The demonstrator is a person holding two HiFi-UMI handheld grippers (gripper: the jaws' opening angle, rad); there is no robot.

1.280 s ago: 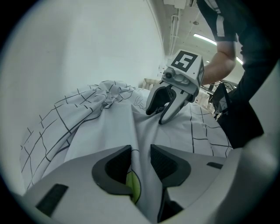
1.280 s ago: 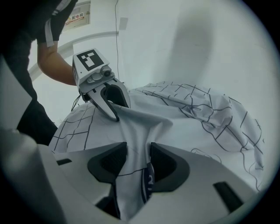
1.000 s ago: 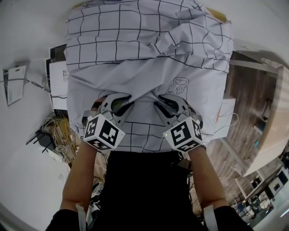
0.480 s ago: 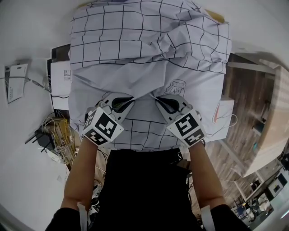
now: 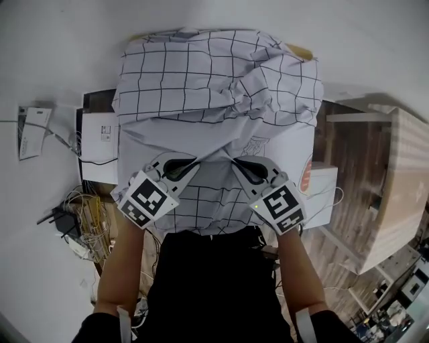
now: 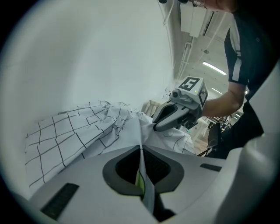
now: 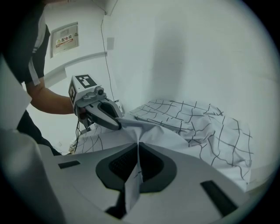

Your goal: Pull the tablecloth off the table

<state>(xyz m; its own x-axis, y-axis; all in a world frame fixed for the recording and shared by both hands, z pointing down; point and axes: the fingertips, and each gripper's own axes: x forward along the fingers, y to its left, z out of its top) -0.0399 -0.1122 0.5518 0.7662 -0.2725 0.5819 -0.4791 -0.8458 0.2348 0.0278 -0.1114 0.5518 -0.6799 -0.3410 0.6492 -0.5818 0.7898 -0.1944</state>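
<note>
Grasp is made: left tool (image 5: 191,161) and right tool (image 5: 236,162) each clamp a cloth (image 5: 214,74) fold at 6 o'clock. Next, I judge, drag it off the tabletop (image 5: 305,51).

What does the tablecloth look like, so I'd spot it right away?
Find the table by the white wall. The tablecloth is the crumpled sheet covering it, pinched near the person by the left hand-held gripper and the right hand-held gripper. Thin black grid lines on white set it apart from the white boxes beside it.
</note>
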